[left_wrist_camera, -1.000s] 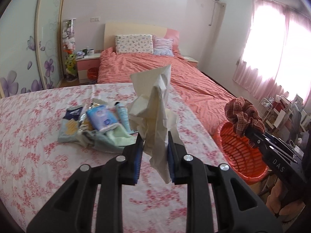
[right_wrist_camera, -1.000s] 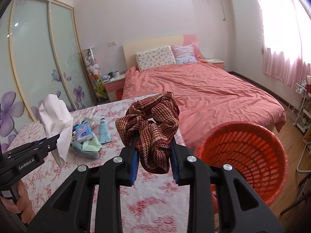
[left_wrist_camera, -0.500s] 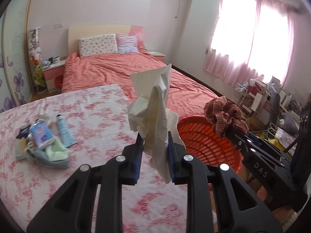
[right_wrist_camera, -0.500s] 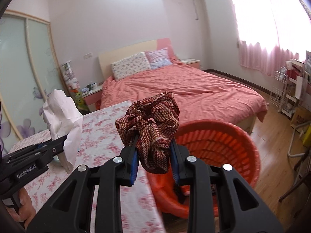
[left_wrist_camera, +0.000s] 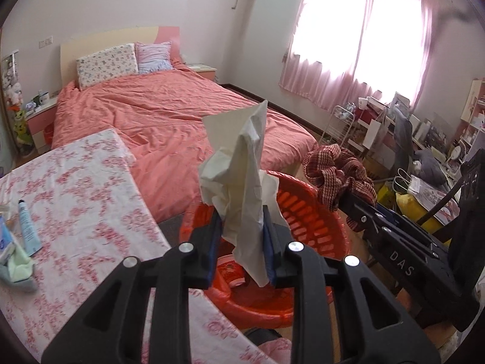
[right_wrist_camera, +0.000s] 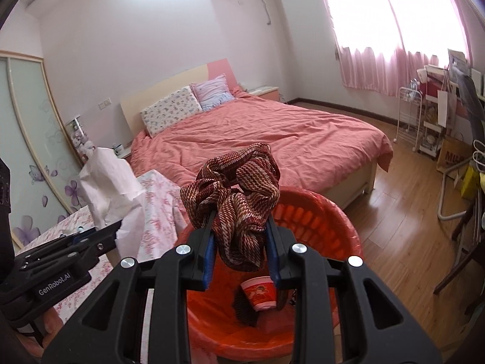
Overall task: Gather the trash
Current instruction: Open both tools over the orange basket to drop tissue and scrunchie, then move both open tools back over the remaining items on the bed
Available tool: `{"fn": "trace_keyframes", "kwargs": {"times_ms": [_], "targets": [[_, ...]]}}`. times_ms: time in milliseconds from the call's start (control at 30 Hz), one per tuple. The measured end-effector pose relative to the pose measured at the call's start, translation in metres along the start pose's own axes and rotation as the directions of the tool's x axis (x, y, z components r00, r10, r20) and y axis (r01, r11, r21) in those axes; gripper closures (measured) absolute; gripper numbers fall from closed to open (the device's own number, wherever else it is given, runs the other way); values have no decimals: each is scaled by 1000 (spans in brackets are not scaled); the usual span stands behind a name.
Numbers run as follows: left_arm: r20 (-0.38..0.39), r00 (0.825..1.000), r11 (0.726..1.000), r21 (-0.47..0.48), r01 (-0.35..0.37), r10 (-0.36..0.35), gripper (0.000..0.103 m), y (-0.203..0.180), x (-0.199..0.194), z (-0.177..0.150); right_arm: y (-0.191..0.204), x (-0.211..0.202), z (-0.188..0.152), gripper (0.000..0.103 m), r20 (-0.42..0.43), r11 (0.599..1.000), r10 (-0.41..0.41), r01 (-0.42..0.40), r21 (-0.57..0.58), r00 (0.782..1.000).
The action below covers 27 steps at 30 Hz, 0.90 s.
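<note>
Tissue (left_wrist_camera: 242,179), crumpled and white, stands up between the pads of my left gripper (left_wrist_camera: 242,248), clamped on it above the near rim of the red basket (left_wrist_camera: 306,212); scrunchie (right_wrist_camera: 236,194), dark red weave, is pinched in my right gripper (right_wrist_camera: 239,251), over the basket mouth; both items are held clear of the basket, not in it. I see a red paper cup (right_wrist_camera: 260,292) lying on its side in the basket bottom beside something dark I cannot identify. Basket sits on the floor against the floral-cloth table (left_wrist_camera: 75,188); a tube (left_wrist_camera: 28,232) and a pale cloth (left_wrist_camera: 15,270) lie at its far left; pink bed (right_wrist_camera: 272,139) behind.
</note>
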<state>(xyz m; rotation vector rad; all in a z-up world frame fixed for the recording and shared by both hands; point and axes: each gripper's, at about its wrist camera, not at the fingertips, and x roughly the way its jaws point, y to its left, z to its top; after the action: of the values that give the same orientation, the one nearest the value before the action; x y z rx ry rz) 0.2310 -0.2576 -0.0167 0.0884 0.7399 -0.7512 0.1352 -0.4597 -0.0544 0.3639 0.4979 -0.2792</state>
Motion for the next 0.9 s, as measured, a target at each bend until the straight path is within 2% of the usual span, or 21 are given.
{"fn": "trace_keyframes", "kwargs": {"times_ms": [33,100,200,333,467,633,733,800,900], "targets": [[-6,1000,1000,2,-3,3,75,-2,5,1,-3,4,0,71,-9,1000,-2,2,3,1000],[-26,1000,1000,3,-15,15,65,-3,19,0,-6,8,-1,69,-23,1000,-10,11,9,1000],[-51,998,999,-10,-36,35,53,2,33,-3,-10,13,-5,59,-50,1000,-7,8,17,999],[-71,995,997,-31,-69,67,44,16,38,-7,-7,14,-11,47,-62,1000,-6,7,7,998],[-61,987,988,-48,-150,147,22,37,29,-16,1,10,-13,36,-55,999,-18,17,-32,998],[-72,974,968,-117,-220,213,8,73,7,-27,15,11,-14,29,-53,995,-10,5,-100,999],[-86,958,944,-165,-286,275,4,101,-12,-36,32,8,-18,25,-57,990,3,-12,-143,998],[-97,939,921,-184,-343,330,4,119,-27,-44,48,6,-23,22,-65,983,18,-30,-180,998],[-138,898,873,-213,-438,417,4,153,-53,-59,74,5,-31,16,-86,972,47,-65,-224,995]]}}
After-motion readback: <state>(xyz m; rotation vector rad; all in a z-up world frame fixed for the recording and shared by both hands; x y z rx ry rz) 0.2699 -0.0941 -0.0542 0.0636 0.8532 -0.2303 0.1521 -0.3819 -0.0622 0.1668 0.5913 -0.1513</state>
